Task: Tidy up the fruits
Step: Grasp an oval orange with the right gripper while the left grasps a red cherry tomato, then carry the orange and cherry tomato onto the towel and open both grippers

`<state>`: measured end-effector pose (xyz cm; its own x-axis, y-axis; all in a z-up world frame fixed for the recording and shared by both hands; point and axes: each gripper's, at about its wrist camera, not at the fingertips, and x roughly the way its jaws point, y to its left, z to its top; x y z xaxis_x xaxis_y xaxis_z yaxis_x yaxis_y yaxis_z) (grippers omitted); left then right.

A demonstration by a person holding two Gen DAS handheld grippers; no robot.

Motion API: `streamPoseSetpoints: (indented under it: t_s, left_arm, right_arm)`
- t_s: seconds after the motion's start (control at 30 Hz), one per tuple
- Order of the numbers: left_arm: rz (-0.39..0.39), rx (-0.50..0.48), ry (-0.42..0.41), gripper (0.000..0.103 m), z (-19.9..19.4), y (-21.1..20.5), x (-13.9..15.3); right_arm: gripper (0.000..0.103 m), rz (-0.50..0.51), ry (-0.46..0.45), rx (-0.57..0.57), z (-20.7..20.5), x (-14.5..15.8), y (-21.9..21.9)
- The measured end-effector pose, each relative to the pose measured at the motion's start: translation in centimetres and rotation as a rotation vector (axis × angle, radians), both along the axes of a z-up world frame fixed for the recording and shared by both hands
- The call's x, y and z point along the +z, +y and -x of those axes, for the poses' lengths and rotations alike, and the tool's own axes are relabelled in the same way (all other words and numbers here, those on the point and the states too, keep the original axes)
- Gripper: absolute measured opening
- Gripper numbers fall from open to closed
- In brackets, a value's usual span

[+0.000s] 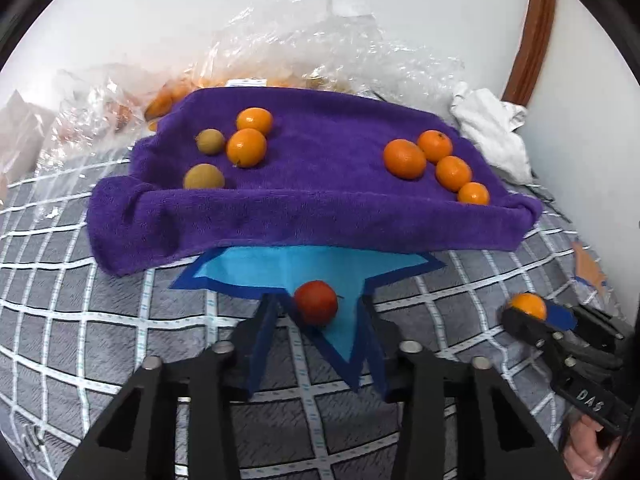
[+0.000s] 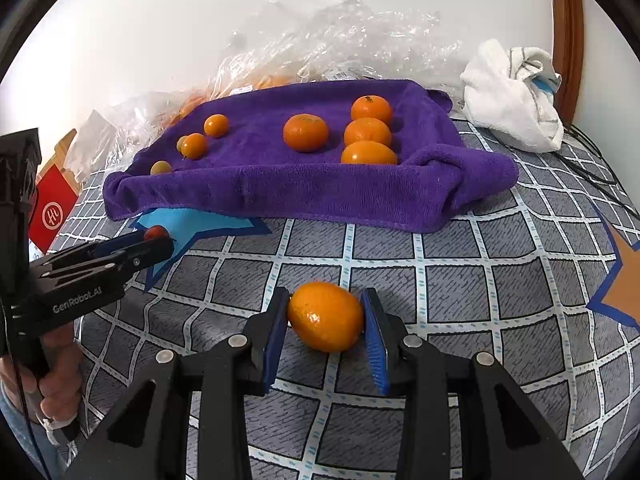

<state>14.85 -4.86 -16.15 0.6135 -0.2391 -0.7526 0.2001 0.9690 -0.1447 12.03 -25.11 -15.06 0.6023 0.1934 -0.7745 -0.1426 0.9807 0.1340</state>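
Note:
A purple towel [image 1: 328,208] [image 2: 320,196] lies on the grey checked bedspread. On it, small oranges and brownish round fruits [image 1: 204,176] sit at the left, and several larger oranges [image 1: 404,159] [image 2: 306,133] sit at the right. My left gripper [image 1: 318,308] is open around a small red fruit [image 1: 316,302] lying on a blue star patch [image 1: 280,264]; the pads do not touch it. My right gripper [image 2: 326,320] is shut on an orange [image 2: 326,317], low over the bedspread. That orange also shows in the left wrist view [image 1: 528,306].
Crumpled clear plastic bags [image 1: 304,40] with more oranges lie behind the towel against the white wall. A white cloth bundle [image 2: 516,96] sits at the back right. A red box [image 2: 52,212] is at the left. A wooden frame [image 1: 536,32] stands at the right.

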Motion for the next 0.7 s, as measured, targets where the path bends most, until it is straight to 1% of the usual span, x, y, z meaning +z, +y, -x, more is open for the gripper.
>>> streamPoseSetpoints:
  t_s: [0.1, 0.23, 0.37, 0.43, 0.5, 0.6, 0.7]
  left_arm:
    - [0.038, 0.006, 0.007, 0.022, -0.2, 0.6, -0.1]
    - [0.088, 0.007, 0.009, 0.022, -0.2, 1.1, -0.2]
    - [0.133, 0.034, -0.002, 0.022, 0.2, 2.1, -0.2]
    - [0.14, 0.046, -0.011, 0.022, 0.4, 2.5, -0.1]
    - [0.14, 0.046, -0.021, 0.022, 0.5, 2.6, 0.0]
    - [0.135, 0.038, -0.031, 0.022, 0.6, 2.4, 0.2]
    - [0.143, 0.035, -0.049, 0.022, 0.8, 2.5, 0.4]
  right_arm:
    - [0.039, 0.021, -0.003, 0.007, 0.5, 0.0, 0.1]
    - [0.04, 0.041, -0.006, 0.012, 0.6, -0.1, 0.4]
    - [0.04, 0.051, -0.01, 0.012, 0.7, -0.2, 0.6]
    - [0.04, 0.038, -0.01, -0.004, 0.6, -0.2, 0.4]
    - [0.039, 0.046, -0.011, -0.019, 0.5, -0.2, 0.4]
    - [0.039, 0.06, -0.016, -0.016, 0.4, -0.1, 0.7]
    - [0.039, 0.038, -0.028, -0.011, 0.5, 0.1, 0.4]
